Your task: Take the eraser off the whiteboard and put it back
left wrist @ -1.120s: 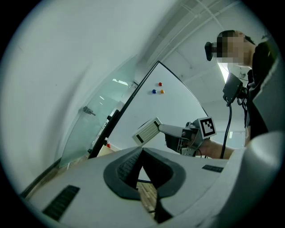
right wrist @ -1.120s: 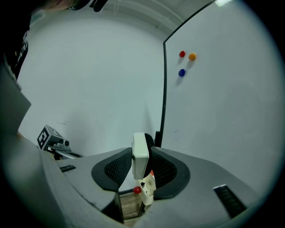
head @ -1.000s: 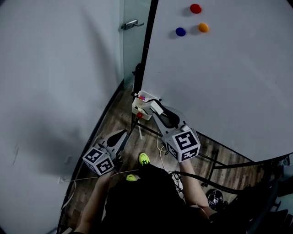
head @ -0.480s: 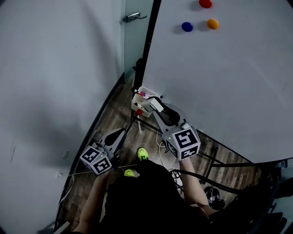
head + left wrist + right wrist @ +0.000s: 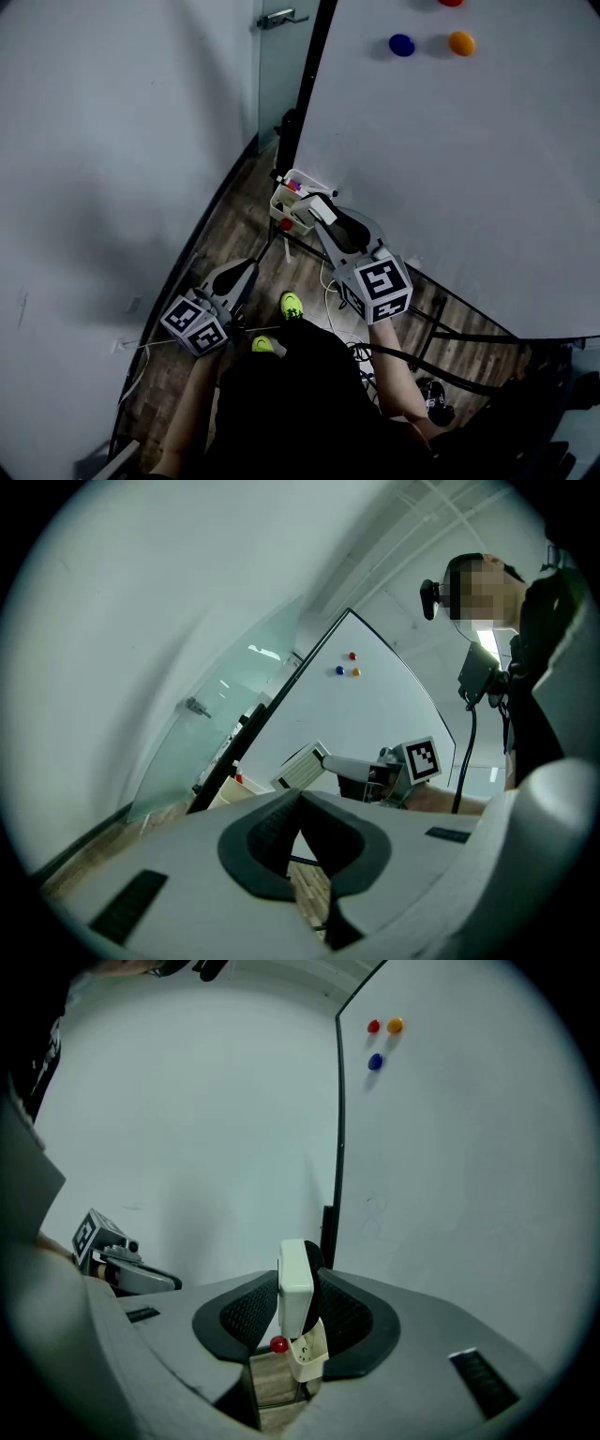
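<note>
The right hand-held gripper (image 5: 298, 1312), jaws half-spread and clamped on the white eraser (image 5: 295, 1283), has sunk slightly toward the white tray (image 5: 286, 202) at its 10 o'clock, clear of the whiteboard (image 5: 450, 169). Putting it back probably comes next. The left hand-held gripper (image 5: 302, 803) is closed and empty.

Grey left claw (image 5: 247, 272) and right claw (image 5: 321, 213), checker-marked cubes (image 5: 197, 325) — black top (image 5: 291, 403), yellow-green shoes (image 5: 292, 304)

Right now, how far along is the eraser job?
Done: the eraser is off the whiteboard, clamped in the right gripper. In hand: it is held near the white tray. Left: putting it back on the board. The left gripper is shut and empty.
</note>
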{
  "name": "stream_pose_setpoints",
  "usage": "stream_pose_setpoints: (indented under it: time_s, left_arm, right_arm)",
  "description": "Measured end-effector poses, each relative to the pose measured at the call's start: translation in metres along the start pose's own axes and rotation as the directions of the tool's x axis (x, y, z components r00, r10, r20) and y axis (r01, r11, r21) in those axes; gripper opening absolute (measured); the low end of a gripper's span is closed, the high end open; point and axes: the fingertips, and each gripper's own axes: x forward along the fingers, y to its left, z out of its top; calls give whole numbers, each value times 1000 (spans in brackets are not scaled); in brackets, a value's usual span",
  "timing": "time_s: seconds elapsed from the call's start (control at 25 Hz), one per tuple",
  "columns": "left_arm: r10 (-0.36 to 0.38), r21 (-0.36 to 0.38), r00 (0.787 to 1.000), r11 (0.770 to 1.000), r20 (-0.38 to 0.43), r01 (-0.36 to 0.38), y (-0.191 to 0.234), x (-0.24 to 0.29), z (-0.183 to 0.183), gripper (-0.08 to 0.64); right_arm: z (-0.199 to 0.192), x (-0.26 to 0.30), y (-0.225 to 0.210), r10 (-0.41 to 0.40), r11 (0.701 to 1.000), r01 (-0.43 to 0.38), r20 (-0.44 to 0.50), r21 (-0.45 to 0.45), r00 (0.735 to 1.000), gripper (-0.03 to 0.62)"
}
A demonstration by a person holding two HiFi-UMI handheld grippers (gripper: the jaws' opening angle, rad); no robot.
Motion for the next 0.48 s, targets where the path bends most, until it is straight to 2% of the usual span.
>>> stream_pose_setpoints:
  time_s: [0.48]
  left_arm:
    - [28, -28, 999, 999, -17, -29, 8, 5, -12, 11]
  right_arm:
    - [-22, 23, -9, 49, 999, -49, -44, 15, 998, 135]
